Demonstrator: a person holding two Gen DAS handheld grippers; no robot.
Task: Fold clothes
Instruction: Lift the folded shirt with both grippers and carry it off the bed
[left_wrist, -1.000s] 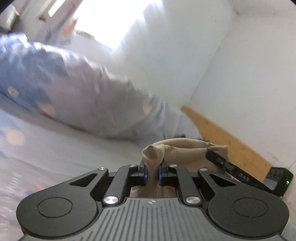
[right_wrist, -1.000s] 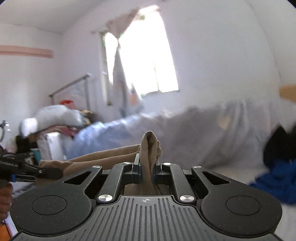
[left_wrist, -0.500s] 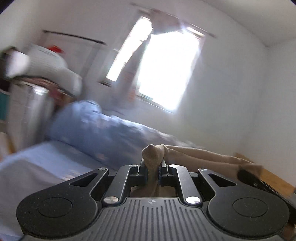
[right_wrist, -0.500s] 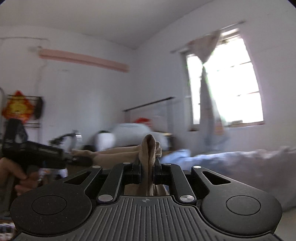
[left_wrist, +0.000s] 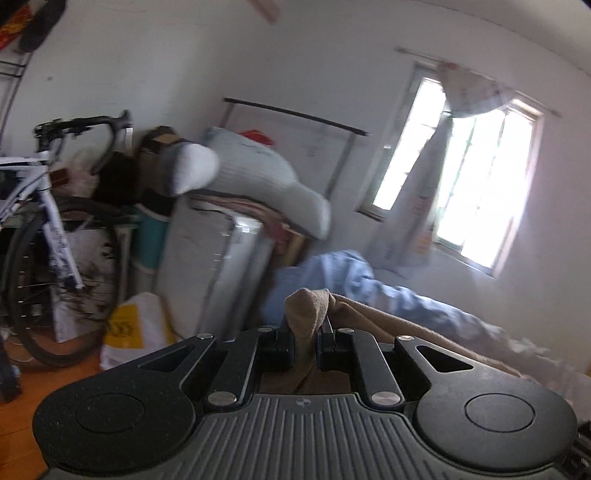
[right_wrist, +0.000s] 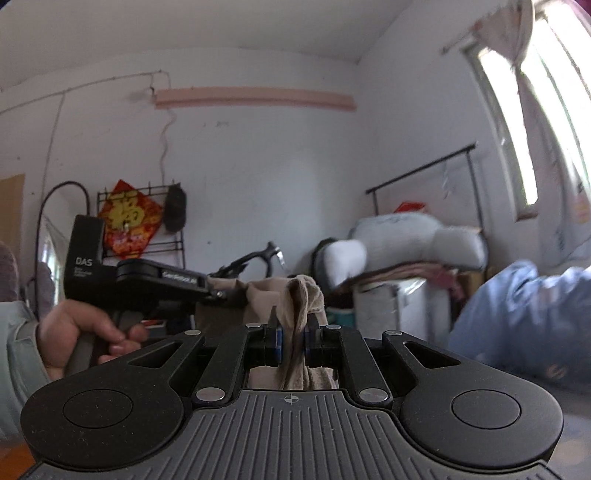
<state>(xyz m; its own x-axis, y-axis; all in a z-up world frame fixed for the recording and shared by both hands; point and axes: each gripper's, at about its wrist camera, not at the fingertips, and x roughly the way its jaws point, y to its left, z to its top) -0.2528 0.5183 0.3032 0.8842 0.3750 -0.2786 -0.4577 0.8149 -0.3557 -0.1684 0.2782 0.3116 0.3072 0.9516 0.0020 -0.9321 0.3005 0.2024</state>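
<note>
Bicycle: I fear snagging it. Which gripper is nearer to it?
Left. The left gripper has the bicycle close on its left; the right gripper sits farther off, seeing only the handlebars beyond the left one.

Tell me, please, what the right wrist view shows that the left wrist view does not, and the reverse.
Only the right wrist view shows the left gripper from the side, the hand on its handle, and the red wall decoration. Only the left wrist view shows the bicycle wheel and the yellow-and-white bag on the floor. Both show a gripper shut on the tan garment, the window, the clothes rail and the blue bedding.
</note>
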